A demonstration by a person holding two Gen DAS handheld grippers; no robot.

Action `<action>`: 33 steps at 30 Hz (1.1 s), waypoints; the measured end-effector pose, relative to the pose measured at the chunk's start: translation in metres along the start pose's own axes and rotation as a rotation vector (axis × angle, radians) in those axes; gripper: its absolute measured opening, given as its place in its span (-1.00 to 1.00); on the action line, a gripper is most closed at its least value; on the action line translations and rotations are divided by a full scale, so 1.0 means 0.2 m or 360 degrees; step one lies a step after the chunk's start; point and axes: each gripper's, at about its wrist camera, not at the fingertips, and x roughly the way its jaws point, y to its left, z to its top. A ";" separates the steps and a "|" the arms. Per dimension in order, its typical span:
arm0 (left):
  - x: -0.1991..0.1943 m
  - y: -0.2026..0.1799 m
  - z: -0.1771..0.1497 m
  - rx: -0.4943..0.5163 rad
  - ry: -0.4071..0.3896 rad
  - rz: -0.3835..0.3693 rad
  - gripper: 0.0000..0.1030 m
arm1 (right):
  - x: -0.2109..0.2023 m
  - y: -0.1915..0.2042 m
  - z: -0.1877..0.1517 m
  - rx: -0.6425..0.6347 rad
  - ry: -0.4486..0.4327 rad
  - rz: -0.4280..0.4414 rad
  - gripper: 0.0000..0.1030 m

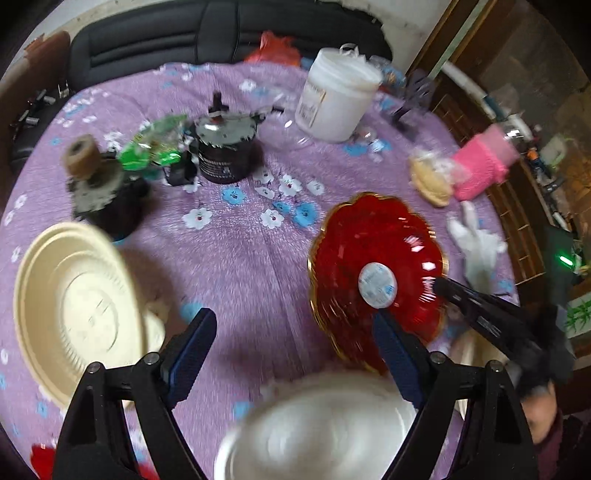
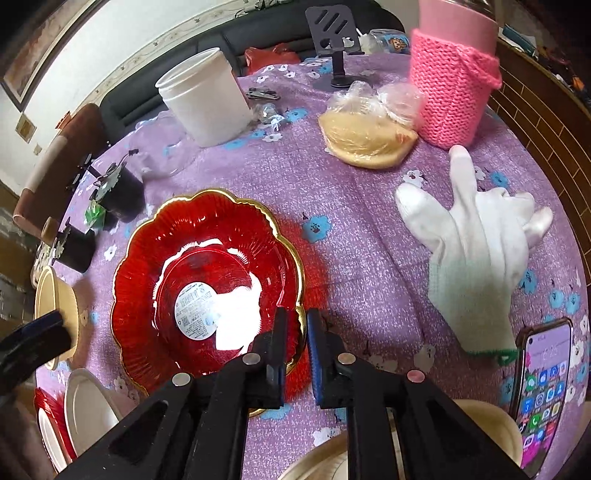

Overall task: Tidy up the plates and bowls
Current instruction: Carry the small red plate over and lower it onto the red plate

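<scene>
A: Nearest to us, what does the right gripper point(image 2: 297, 354) hold?

B: Its fingers are clamped on the near rim of the red glass bowl point(image 2: 207, 280), a scalloped dish with a gold edge and a round white sticker at its centre. The bowl sits on the purple flowered tablecloth point(image 2: 369, 229), toward the table's near edge.

A: And the left gripper point(image 1: 291, 350)?

B: Its blue-padded fingers point(image 1: 192, 354) stand wide apart with nothing between them, above the cloth at the near edge. A white bowl point(image 1: 325, 432), blurred, lies just below them at the very front. The red glass bowl is just beside its right finger, tilted in that view.

A: What lies toward the near-left corner?

B: A cream plastic bowl point(image 1: 77, 314), ribbed inside, apparently stacked in another of its kind. In the right wrist view a further white bowl and a red one show at the near-left edge, partly cut off.

A: To the right?

B: A white work glove point(image 2: 476, 240) lies flat on the cloth; a phone point(image 2: 543, 391) with a lit screen stands near the right edge.

A: Farther back?

B: Two dark cylindrical parts point(image 1: 225, 155) with a green wrapper point(image 1: 155, 144) between them on the left; a bagged flat bread point(image 2: 365, 136) touching a pink knitted cup sleeve point(image 2: 450, 96) on the right. At the far edge, a white plastic tub point(image 2: 207, 96) and a grey phone stand point(image 2: 334, 33).
</scene>
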 end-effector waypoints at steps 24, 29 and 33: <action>-0.20 -0.13 0.10 0.0111 -0.0155 0.0007 -0.33 | -0.33 0.16 0.02 -0.0037 -0.0316 0.0174 -0.81; -0.45 -0.07 -0.05 0.0114 -0.0271 0.0076 -0.33 | -0.47 0.32 -0.07 -0.0106 -0.0345 0.0278 -0.80; -0.68 0.08 -0.26 0.0036 -0.0353 0.0104 -0.33 | -0.56 0.47 -0.18 -0.0180 -0.0321 0.0386 -0.80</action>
